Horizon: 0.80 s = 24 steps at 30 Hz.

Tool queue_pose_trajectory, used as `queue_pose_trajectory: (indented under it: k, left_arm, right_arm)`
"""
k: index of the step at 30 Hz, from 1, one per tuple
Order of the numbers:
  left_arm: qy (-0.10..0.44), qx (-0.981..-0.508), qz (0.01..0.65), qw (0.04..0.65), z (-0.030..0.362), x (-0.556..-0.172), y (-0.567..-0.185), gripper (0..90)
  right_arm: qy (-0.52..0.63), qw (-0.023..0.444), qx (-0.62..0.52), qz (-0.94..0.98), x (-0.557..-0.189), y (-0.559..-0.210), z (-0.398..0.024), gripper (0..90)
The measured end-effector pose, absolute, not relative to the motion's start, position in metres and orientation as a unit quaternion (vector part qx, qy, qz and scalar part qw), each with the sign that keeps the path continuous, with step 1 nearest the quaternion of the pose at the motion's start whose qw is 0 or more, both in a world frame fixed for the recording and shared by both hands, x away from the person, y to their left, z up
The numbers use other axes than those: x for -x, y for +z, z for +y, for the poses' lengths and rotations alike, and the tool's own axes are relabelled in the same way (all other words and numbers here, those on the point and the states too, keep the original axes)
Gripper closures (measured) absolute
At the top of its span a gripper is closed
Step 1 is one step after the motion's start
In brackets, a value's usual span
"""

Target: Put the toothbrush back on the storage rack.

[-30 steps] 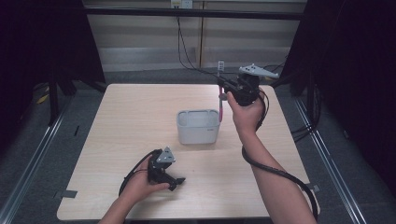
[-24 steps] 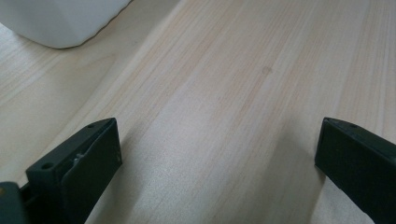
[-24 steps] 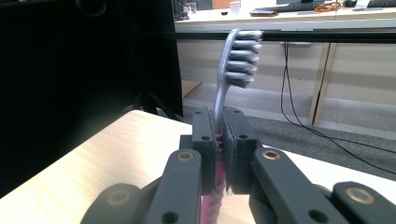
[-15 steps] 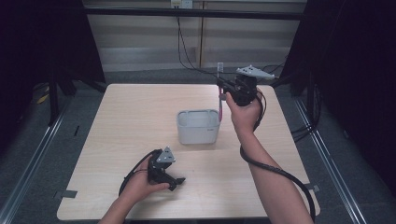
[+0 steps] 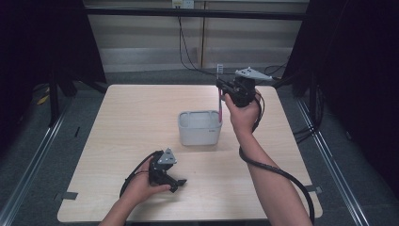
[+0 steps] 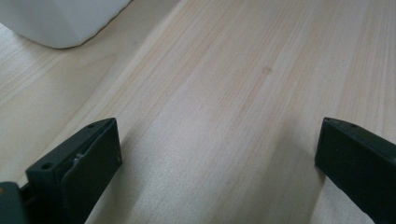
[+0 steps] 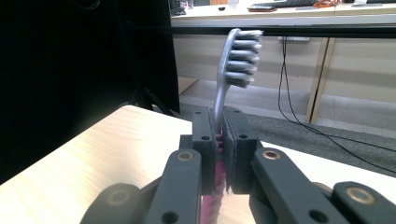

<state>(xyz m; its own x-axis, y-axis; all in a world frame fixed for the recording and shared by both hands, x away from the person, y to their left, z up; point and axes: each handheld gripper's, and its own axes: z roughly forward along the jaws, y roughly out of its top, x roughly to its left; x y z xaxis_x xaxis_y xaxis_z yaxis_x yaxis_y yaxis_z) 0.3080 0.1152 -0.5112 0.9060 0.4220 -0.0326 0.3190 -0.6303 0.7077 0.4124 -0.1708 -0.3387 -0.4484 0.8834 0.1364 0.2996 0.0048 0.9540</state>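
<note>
1. High view: a pale wooden tabletop (image 5: 117, 122) takes up the middle of the frame, with dark floor around it and a beige wall across the top. A white rectangular container (image 5: 199, 128) stands just right of the frame's centre. Above its right edge the right gripper (image 5: 225, 87), in the right hand (image 5: 242, 115), holds a toothbrush (image 5: 219, 96) upright. The bristle head points to the top of the frame, and the pink handle hangs down to the container's right rim; whether it touches the rim I cannot tell. A grey three-cornered plate (image 5: 251, 74) sits on top of this gripper, and its black cable (image 5: 275, 172) trails along the forearm to the lower right. In the lower left the left gripper (image 5: 176, 183) lies low on the tabletop in the left hand (image 5: 141, 188), well apart from the container.

2. Left gripper view: the two black jaws stand wide apart at the lower corners with bare wood grain between them and nothing held. A rounded corner of the white container (image 6: 60, 21) shows at the upper left.

3. Right gripper view: the jaws are clamped together on the toothbrush (image 7: 224, 93) at its neck. The grey bristle head (image 7: 243, 56) rises above them at centre top, and the pink handle shows below between the jaws.
</note>
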Motion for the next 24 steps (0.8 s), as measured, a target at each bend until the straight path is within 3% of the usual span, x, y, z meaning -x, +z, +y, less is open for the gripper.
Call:
queue_pose_trajectory:
  k: [24]
  left_arm:
    - [0.068,-0.901,0.204,0.377,0.115,-0.308,-0.511,0.0]
  right_arm:
    - [0.540,0.269,-0.452,0.657,-0.418,-0.354,-0.167,84.5]
